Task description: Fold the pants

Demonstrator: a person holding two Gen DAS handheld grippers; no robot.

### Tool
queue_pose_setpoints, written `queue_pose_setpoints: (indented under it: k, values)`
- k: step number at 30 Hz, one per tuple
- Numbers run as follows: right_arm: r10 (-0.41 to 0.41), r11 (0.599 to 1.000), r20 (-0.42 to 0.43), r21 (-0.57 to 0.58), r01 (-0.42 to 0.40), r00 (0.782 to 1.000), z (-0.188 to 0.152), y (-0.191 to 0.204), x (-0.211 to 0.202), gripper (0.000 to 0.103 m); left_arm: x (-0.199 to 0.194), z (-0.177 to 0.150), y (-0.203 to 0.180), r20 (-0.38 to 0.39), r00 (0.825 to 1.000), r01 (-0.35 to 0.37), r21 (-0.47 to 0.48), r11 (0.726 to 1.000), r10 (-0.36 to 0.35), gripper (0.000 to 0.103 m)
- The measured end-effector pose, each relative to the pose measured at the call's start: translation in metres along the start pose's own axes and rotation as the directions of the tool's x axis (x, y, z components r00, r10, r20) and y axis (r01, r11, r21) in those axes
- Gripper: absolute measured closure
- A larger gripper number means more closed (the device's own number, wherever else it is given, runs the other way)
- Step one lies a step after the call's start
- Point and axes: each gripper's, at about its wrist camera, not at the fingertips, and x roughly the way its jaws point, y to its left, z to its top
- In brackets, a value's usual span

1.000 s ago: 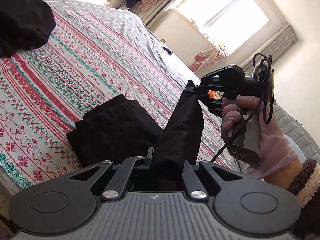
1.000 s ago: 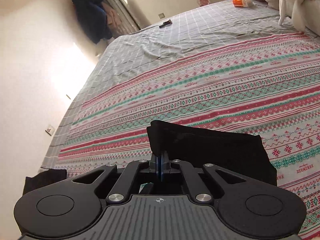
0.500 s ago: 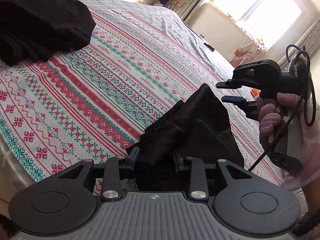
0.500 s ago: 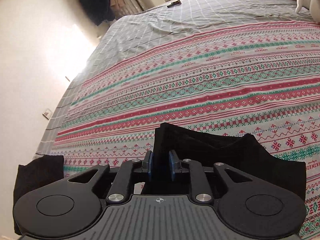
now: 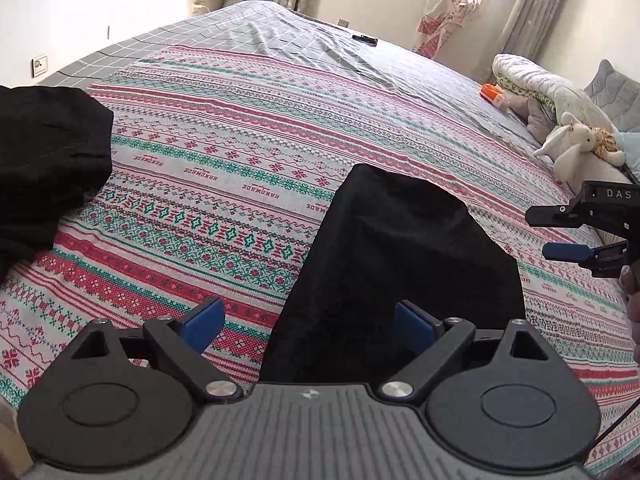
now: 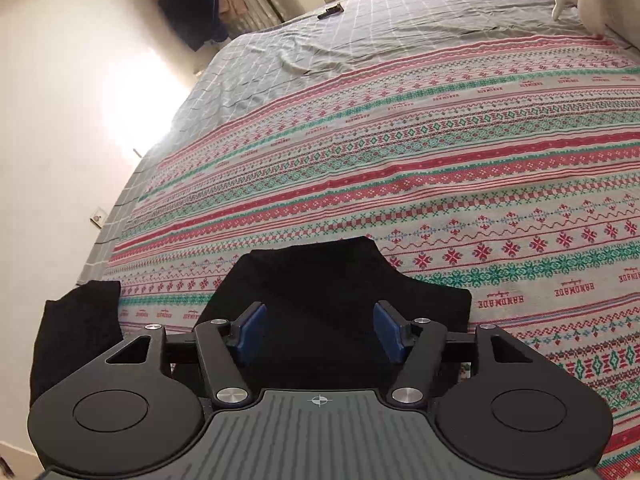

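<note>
The black pants (image 5: 404,264) lie folded in a dark bundle on the near part of the patterned bedspread (image 5: 248,152), just ahead of both tools; the left tongs (image 5: 308,326) are opening and stand spread wide, the cloth lying between and below the blue pads (image 5: 204,320) but pressed by neither; the right tongs (image 6: 320,334) are also opening, spread with nothing pinched, the bundle beneath them; in the left view the right tongs (image 5: 560,232) hang at the far right, clear of the cloth. A second dark garment (image 5: 48,152) sits well apart at the left. The fold looks near finished, yet risks remain: a pad dragging across the loose top layer as a hand withdraws could pull it open; the bundle's uneven far edge suggests layers may slip; the soft bed gives little firmness for flattening.
</note>
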Motion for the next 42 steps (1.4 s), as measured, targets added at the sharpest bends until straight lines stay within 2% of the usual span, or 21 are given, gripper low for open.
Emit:
queue_pose_setpoints:
  k: [3,7,8,11,13,14,15,16,17,18,19,22,25,26,27,28,33,39,40,42]
  values:
    - [0.014,1.0,-0.017,0.012,-0.014,1.0,-0.014,-0.032,-0.008,0.036,0.024,0.01,0.001,-0.053,0.998,0.046,0.067,0.997,-0.043,0.0]
    - [0.054,0.998,-0.066,0.036,-0.052,0.996,-0.036,-0.061,-0.007,0.036,0.044,0.021,0.015,-0.095,0.985,0.145,0.026,0.989,-0.142,0.0]
    - [0.076,0.996,-0.084,0.044,-0.072,0.994,-0.042,-0.066,-0.005,0.036,0.05,0.024,0.021,-0.11,0.977,0.18,-0.013,0.984,-0.18,0.0]
    - [0.151,0.987,-0.146,0.072,-0.141,0.978,-0.064,-0.076,0.002,0.036,0.063,0.025,0.036,-0.155,0.944,0.273,-0.125,0.954,-0.29,0.01]
    - [0.204,0.978,-0.182,0.09,-0.19,0.962,-0.081,-0.079,0.01,0.038,0.069,0.021,0.042,-0.169,0.924,0.315,-0.173,0.933,-0.343,0.017]
    - [0.22,0.974,-0.167,0.091,-0.207,0.961,-0.086,-0.079,0.01,0.038,0.07,0.018,0.042,-0.172,0.921,0.319,-0.184,0.93,-0.35,0.019]
    - [0.228,0.973,-0.164,0.079,-0.218,0.96,-0.088,-0.075,0.01,0.041,0.072,0.016,0.043,-0.177,0.921,0.316,-0.183,0.931,-0.348,0.022]
    - [0.249,0.968,-0.185,0.086,-0.237,0.951,-0.089,-0.073,0.013,0.051,0.072,0.015,0.043,-0.175,0.922,0.316,-0.178,0.932,-0.346,0.022]
    - [0.27,0.962,-0.189,0.105,-0.254,0.944,-0.091,-0.072,0.016,0.056,0.071,0.014,0.043,-0.174,0.922,0.318,-0.172,0.932,-0.347,0.025]
    - [0.267,0.962,-0.183,0.1,-0.252,0.946,-0.094,-0.069,0.018,0.058,0.069,0.014,0.043,-0.174,0.92,0.322,-0.169,0.932,-0.35,0.03]
    - [0.261,0.965,-0.172,0.079,-0.251,0.95,-0.095,-0.067,0.019,0.068,0.068,0.014,0.043,-0.175,0.919,0.326,-0.168,0.931,-0.353,0.032]
    - [0.252,0.967,-0.158,0.062,-0.245,0.955,-0.092,-0.064,0.021,0.08,0.065,0.011,0.043,-0.167,0.92,0.325,-0.177,0.929,-0.354,0.039]
    - [0.239,0.971,-0.12,0.047,-0.235,0.964,-0.083,-0.064,0.019,0.085,0.065,0.013,0.035,-0.146,0.915,0.344,-0.202,0.917,-0.375,0.051]
    - [0.228,0.973,-0.102,0.043,-0.225,0.968,-0.079,-0.065,0.018,0.085,0.065,0.014,0.031,-0.137,0.911,0.359,-0.205,0.91,-0.39,0.063]
    - [0.217,0.976,-0.086,0.044,-0.214,0.972,-0.074,-0.067,0.016,0.086,0.066,0.016,0.024,-0.123,0.901,0.385,-0.221,0.896,-0.417,0.064]
    - [0.209,0.977,-0.074,0.05,-0.206,0.975,-0.069,-0.07,0.015,0.087,0.067,0.018,0.015,-0.113,0.899,0.392,-0.223,0.892,-0.423,0.064]
    - [0.146,0.983,0.026,0.109,-0.148,0.989,-0.04,-0.097,0.008,0.088,0.084,0.03,-0.037,-0.074,0.908,0.396,-0.166,0.903,-0.412,0.065]
    - [0.064,0.985,0.149,0.151,-0.087,0.987,-0.013,-0.128,-0.009,0.088,0.1,0.039,-0.081,-0.019,0.883,0.46,-0.163,0.873,-0.469,0.065]
    - [0.052,0.985,0.159,0.153,-0.076,0.986,-0.01,-0.131,-0.01,0.088,0.102,0.04,-0.085,-0.017,0.883,0.46,-0.156,0.874,-0.469,0.065]
    - [0.035,0.985,0.158,0.164,-0.062,0.987,-0.007,-0.138,-0.011,0.088,0.106,0.039,-0.093,-0.02,0.904,0.422,-0.11,0.9,-0.427,0.064]
